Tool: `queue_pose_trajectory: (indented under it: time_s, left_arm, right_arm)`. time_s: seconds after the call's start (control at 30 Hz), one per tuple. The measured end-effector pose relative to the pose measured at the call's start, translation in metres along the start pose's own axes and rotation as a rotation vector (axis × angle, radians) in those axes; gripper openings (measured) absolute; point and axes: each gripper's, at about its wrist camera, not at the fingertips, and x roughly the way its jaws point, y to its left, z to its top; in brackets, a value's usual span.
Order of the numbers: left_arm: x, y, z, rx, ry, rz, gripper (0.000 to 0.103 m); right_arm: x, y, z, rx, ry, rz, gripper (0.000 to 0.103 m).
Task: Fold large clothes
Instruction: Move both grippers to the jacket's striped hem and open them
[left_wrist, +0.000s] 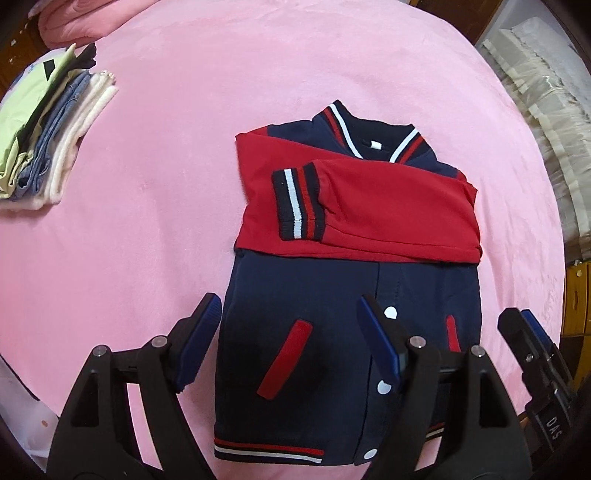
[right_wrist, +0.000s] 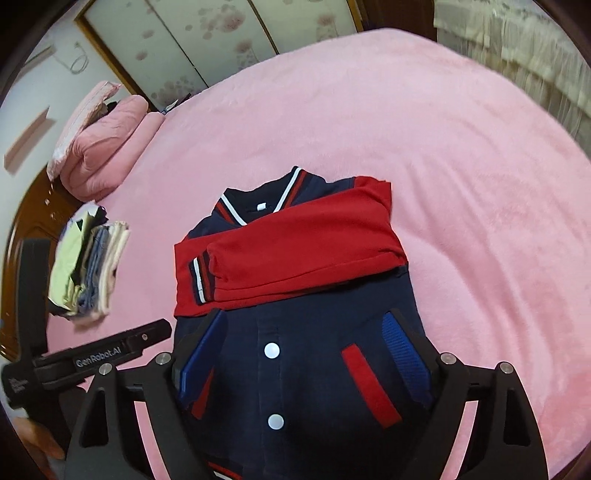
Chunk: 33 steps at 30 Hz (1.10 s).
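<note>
A navy and red varsity jacket lies flat on the pink bed cover, front up, with both red sleeves folded across its chest. My left gripper is open above the jacket's lower left part, near the hem, holding nothing. My right gripper is open above the jacket over its lower half, also empty. The right gripper shows at the right edge of the left wrist view. The left gripper shows at the lower left of the right wrist view.
A stack of folded clothes sits on the bed to the left, also in the right wrist view. Pink pillows lie at the far left. A wooden headboard and a curtain border the bed.
</note>
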Motion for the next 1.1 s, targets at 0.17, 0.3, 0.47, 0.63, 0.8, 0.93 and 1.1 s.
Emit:
queue_pose_trajectory:
  time_s: [0.17, 0.3, 0.47, 0.63, 0.8, 0.93, 1.1]
  left_arm:
    - [-0.001, 0.003, -0.01, 0.026, -0.009, 0.004, 0.074]
    - [-0.006, 0.001, -0.02, 0.047, -0.028, 0.026, 0.074]
    - [-0.024, -0.009, -0.04, 0.086, -0.085, 0.059, 0.073]
    - [-0.044, -0.021, -0.069, 0.11, -0.119, 0.095, 0.074]
    - [-0.067, -0.025, -0.099, 0.093, -0.142, 0.092, 0.074]
    - [-0.078, -0.018, -0.123, 0.069, -0.158, 0.09, 0.075]
    - [-0.076, -0.003, -0.156, 0.056, -0.148, 0.07, 0.075]
  right_arm:
    - [-0.003, 0.008, -0.017, -0.001, -0.019, -0.013, 0.088]
    - [-0.008, 0.007, -0.029, -0.013, -0.048, -0.001, 0.088]
    - [-0.028, 0.0, -0.041, -0.066, -0.091, 0.054, 0.088]
    - [-0.058, -0.018, -0.051, -0.086, -0.104, 0.094, 0.088]
    - [-0.091, -0.04, -0.07, -0.066, -0.118, 0.145, 0.088]
    - [-0.114, -0.055, -0.095, -0.09, -0.147, 0.165, 0.088]
    - [-0.127, -0.067, -0.129, -0.102, -0.148, 0.154, 0.088]
